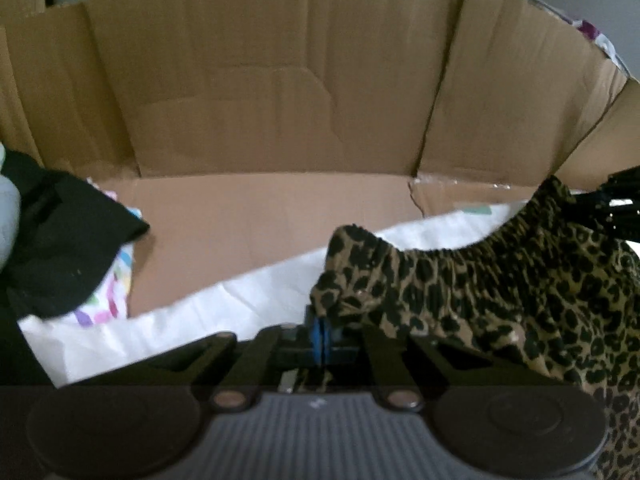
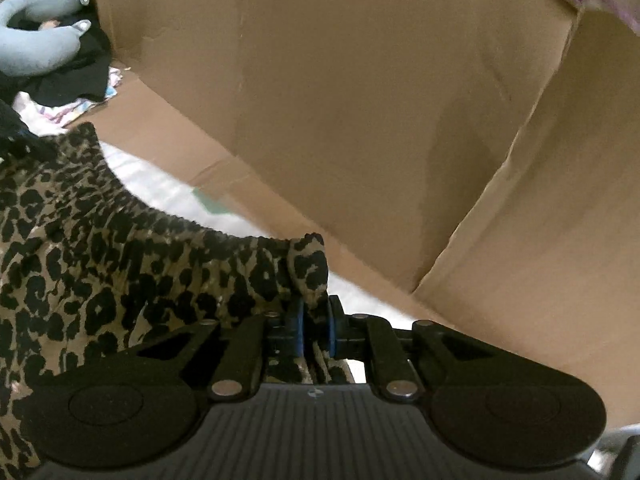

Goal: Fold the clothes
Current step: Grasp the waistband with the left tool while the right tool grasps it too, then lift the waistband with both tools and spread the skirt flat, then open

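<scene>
- Left gripper [image 1: 322,334], bottom centre of the left wrist view: blue pads pressed together, pinching one end of the gathered edge of the leopard-print garment [image 1: 500,280].
- Right gripper [image 2: 316,328], bottom centre of the right wrist view: blue pads clamped on the other end of the same gathered edge; a small fold of cloth stands up just above the pads.
- Leopard-print garment: the edge sags in a curve between the two grippers; the body of the cloth fills the lower right of the left view and the lower left of the right view, cut off by the frame edges. Its kind cannot be told.
- White sheet [image 1: 240,304]: lies beneath the garment, partly hidden by it.
- Cardboard floor [image 1: 260,216]: bare stretch beyond the sheet, centre frame.
- Black clothing [image 1: 60,240]: mid left, over a multicoloured cloth [image 1: 116,288]; blurred.
- Cardboard wall [image 1: 280,80]: closes the far side; in the right view it folds round at a corner, right of frame.
- Pale blue neck pillow [image 2: 36,40]: upper left of the right view.
</scene>
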Available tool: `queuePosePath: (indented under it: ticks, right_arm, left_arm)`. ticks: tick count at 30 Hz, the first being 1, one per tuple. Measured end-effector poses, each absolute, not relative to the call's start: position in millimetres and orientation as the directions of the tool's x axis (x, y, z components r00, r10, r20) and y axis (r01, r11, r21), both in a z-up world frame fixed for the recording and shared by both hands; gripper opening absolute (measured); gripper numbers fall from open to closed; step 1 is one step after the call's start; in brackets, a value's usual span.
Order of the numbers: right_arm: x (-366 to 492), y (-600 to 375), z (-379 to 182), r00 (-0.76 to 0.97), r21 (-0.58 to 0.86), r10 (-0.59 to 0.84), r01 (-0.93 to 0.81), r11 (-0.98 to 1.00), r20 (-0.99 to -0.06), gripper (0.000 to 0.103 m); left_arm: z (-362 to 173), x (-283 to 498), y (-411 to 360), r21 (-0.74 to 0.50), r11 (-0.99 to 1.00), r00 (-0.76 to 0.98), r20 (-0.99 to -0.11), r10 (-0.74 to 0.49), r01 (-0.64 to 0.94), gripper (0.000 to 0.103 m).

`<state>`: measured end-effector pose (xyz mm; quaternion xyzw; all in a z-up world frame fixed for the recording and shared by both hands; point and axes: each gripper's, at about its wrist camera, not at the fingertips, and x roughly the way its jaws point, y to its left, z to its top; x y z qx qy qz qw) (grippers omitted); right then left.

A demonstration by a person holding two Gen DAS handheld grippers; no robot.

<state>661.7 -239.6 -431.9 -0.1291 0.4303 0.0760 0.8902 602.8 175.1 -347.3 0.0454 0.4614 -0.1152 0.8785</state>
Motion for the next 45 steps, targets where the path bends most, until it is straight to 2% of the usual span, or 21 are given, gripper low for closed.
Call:
queuePosePath:
  ticks: [6, 10, 12, 13, 15, 16, 17, 21, 23, 29, 34, 39, 42, 43, 45]
  right_arm:
    - [674, -228, -440, 0.63, -0.27, -0.063, -0.239, 0.933, -0.774, 0.01]
    - [681, -221, -457, 0.607, -0.291, -0.086, -0.248, 0.924, -0.79, 0.012]
    - [680, -224, -451, 0.613, -0.287, -0.092, -0.228, 0.93, -0.785, 0.027]
    - [679, -225, -448, 0.617, -0.285, -0.095, -0.216, 0.934, -0.781, 0.028]
    - [672, -230, -437, 0.63, -0.262, -0.074, -0.21, 0.942, -0.773, 0.029]
    - [668, -232, -432, 0.641, -0.256, -0.065, -0.211, 0.943, -0.765, 0.03]
    - [663, -234, -426, 0.651, -0.251, -0.055, -0.211, 0.945, -0.757, 0.03]
    - [646, -243, -404, 0.688, -0.216, -0.014, -0.209, 0.954, -0.726, 0.03]
    - [641, -246, -398, 0.697, -0.169, 0.021, -0.202, 0.965, -0.717, 0.03]
    - [611, -239, -395, 0.684, -0.07, 0.129, -0.255, 0.964, -0.718, 0.03]
    - [584, -240, -422, 0.637, -0.1, 0.114, -0.29, 0.952, -0.763, 0.03]
    - [564, -254, -448, 0.613, -0.189, 0.024, -0.279, 0.941, -0.79, 0.03]
    - [560, -274, -450, 0.617, -0.164, 0.016, -0.234, 0.958, -0.787, 0.03]
    - [559, -279, -450, 0.618, -0.168, 0.006, -0.223, 0.96, -0.786, 0.03]
    - [557, -288, -450, 0.618, -0.179, -0.015, -0.205, 0.962, -0.786, 0.029]
  left_arm:
    - [-361, 608, 159, 0.064, 0.969, 0.557, -0.826, -0.084, 0.24, 0.002]
    - [-367, 609, 149, 0.123, 0.962, 0.544, -0.839, -0.029, 0.242, 0.009]
    - [-359, 606, 152, 0.111, 0.969, 0.549, -0.836, -0.031, 0.223, 0.015]
    - [-355, 604, 154, 0.104, 0.971, 0.551, -0.834, -0.031, 0.213, 0.017]
    - [-347, 600, 157, 0.091, 0.977, 0.556, -0.831, -0.033, 0.194, 0.029]
    - [-343, 599, 159, 0.085, 0.979, 0.558, -0.829, -0.033, 0.184, 0.042]
    - [-339, 597, 160, 0.078, 0.982, 0.561, -0.827, -0.034, 0.175, 0.047]
    - [-318, 585, 152, 0.072, 0.985, 0.597, -0.802, -0.037, 0.158, 0.047]
    - [-311, 578, 145, 0.032, 0.988, 0.604, -0.794, -0.068, 0.153, 0.047]
    - [-311, 547, 111, -0.017, 0.971, 0.583, -0.797, -0.157, 0.238, 0.047]
    - [-341, 527, 104, -0.028, 0.966, 0.516, -0.841, -0.163, 0.259, 0.046]
    - [-361, 516, 114, 0.031, 0.973, 0.501, -0.861, -0.091, 0.23, 0.046]
    - [-361, 514, 128, 0.008, 0.981, 0.5, -0.861, -0.092, 0.194, 0.039]
    - [-361, 513, 130, 0.012, 0.983, 0.496, -0.865, -0.082, 0.185, 0.033]
    - [-360, 511, 134, 0.037, 0.982, 0.494, -0.867, -0.061, 0.186, 0.027]
